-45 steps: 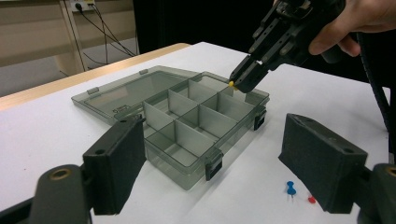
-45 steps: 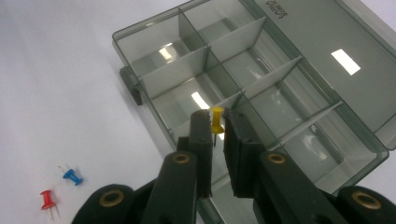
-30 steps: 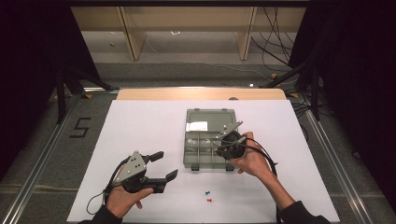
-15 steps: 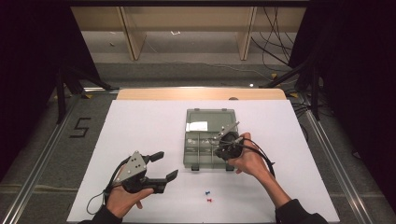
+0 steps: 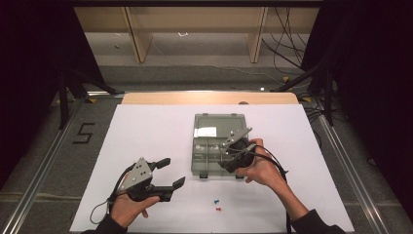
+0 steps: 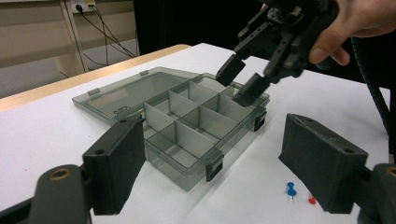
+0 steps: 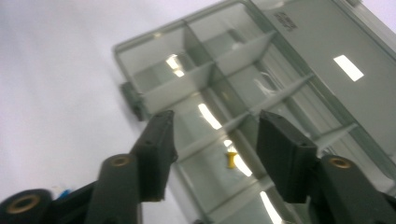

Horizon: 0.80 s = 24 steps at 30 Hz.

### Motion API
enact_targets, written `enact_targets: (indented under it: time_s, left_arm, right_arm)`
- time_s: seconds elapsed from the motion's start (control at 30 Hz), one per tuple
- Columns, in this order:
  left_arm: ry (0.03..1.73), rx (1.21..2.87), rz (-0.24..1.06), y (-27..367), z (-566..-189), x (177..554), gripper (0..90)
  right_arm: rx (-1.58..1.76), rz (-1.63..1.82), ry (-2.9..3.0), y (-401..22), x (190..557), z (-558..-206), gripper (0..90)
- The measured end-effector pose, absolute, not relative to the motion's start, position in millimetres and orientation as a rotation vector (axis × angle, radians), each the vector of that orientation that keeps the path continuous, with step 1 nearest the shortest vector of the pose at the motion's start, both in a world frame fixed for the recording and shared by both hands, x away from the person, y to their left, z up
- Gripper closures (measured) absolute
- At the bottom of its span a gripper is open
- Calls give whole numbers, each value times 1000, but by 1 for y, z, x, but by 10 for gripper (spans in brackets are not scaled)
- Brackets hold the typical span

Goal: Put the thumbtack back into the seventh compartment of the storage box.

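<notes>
Two pushpins, blue pushpin and red pushpin, are seen on table before compartment box; yellow pushpin lies in compartment. Light, small, sharp-tipped, judged slippery; head is to be pinched. Right gripper jaws just opened, nothing between; left gripper spread, empty.

My left gripper is matte black, with a grey three-cornered plate on top, dotted with small screws behind the fingers. Its two fingers are thick, blocky black pads, each with small screw holes on the face and a brass-coloured rivet at the base. A thin black cable loops out behind it. My right gripper is black as well, with a grey plate above the fingers and a thicker black cable running back from them. Its fingers are flat dark slabs, with brass rivets below them. Dark sleeves cover my forearms.
</notes>
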<state>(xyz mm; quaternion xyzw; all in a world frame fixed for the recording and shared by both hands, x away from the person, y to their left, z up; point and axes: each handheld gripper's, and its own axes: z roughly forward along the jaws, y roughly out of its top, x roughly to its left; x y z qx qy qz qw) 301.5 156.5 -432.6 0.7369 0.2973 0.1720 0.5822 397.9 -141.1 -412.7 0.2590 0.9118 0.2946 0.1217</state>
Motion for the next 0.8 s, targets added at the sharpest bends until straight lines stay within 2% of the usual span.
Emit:
enact_targets:
  time_s: [0.27, 0.8]
  left_arm:
    - [691, 1716, 398, 156, -433, 302, 211]
    - [694, 1715, 401, 157, -432, 301, 210]
  right_arm:
    - [670, 873, 2699, -137, 381, -407, 362]
    - [544, 883, 2793, -122, 355, -413, 324]
